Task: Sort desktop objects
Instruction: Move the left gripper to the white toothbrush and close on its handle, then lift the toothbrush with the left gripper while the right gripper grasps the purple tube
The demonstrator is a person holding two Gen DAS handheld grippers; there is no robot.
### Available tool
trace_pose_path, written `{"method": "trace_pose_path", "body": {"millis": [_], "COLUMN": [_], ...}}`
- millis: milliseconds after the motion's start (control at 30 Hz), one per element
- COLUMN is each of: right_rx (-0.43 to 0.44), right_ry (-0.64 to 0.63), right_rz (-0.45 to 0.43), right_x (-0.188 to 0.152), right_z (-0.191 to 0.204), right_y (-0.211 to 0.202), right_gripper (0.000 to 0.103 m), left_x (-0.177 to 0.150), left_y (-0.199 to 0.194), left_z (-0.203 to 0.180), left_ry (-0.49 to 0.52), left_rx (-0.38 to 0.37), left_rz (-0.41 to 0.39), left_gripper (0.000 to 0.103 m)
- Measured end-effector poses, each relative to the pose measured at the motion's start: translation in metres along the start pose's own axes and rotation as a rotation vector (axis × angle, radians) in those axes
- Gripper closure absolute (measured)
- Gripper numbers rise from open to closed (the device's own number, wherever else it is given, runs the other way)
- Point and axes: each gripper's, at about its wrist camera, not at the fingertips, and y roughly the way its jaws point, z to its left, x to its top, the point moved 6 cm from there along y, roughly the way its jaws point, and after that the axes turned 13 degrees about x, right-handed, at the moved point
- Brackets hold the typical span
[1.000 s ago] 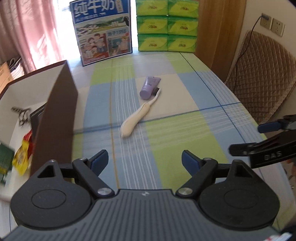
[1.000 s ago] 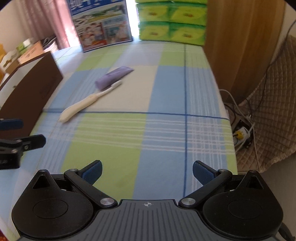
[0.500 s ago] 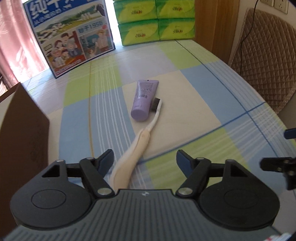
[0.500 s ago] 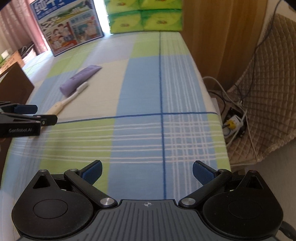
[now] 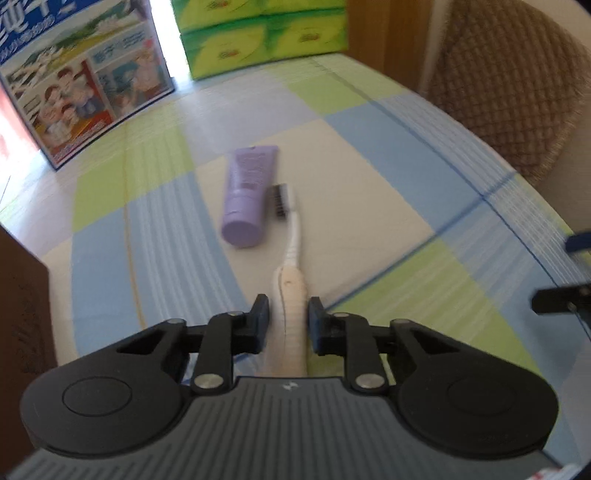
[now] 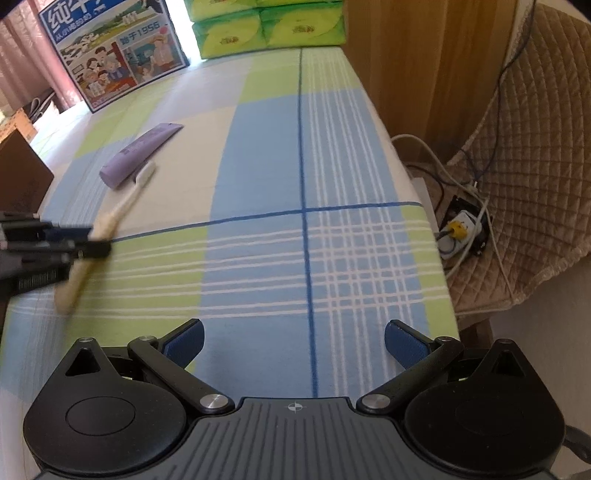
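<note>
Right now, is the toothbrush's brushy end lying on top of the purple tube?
No, the toothbrush has its bristle end lying on the tablecloth just beside the purple tube, not on top of it.

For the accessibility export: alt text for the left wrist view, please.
The left tool is closed on the handle of a cream toothbrush on a checked tablecloth. A purple tube lies beside the brush head; a milk carton and green tissue packs stand behind.
</note>
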Motion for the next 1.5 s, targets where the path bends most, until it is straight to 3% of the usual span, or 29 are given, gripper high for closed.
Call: {"method": "trace_pose_path", "body": {"millis": [100, 233, 500, 800, 1033, 1300, 1400, 1467, 1500], "right_rx": [0.015, 0.036, 0.103, 0.191, 0.183, 0.110, 0.089, 0.076, 0.073], "right_ry": [-0.016, -0.037, -0.118, -0.196, -0.174, -0.192, -0.291, -0.378, -0.417], "right_rz": [0.001, 0.006, 0.015, -0.085, -0.133, -0.075, -0.072, -0.056, -0.049], "right_x": [0.000, -0.001, 0.012, 0.075, 0.120, 0.140, 0.137, 0.131, 0.127], "right_z": [0.008, 0.017, 0.054, 0.112, 0.129, 0.131, 0.134, 0.136, 0.136], "right_y": [0.003, 0.008, 0.030, 0.065, 0.096, 0.141, 0.142, 0.140, 0.139], "right_gripper": [0.002, 0.002, 0.002, 0.002, 0.004, 0.034, 0.054, 0.074, 0.075], "left_x": [-0.012, -0.036, -0.079, -0.051, -0.027, -0.019, -0.015, -0.014, -0.013], "left_y": [-0.011, -0.029, -0.049, -0.022, 0.000, 0.014, 0.018, 0.019, 0.019], "left_z": [-0.011, -0.016, 0.022, 0.047, 0.078, 0.087, 0.091, 0.092, 0.091], "left_ry": [0.036, 0.004, -0.205, -0.349, -0.439, -0.466, -0.478, -0.479, -0.475], "left_rx": [-0.026, -0.037, 0.130, 0.239, 0.238, 0.239, 0.239, 0.237, 0.237], "left_rz": [0.001, 0.006, 0.086, 0.083, 0.095, 0.095, 0.097, 0.096, 0.095], "left_gripper": [0.086, 0.086, 0.087, 0.086, 0.086, 0.086, 0.086, 0.086, 0.086]}}
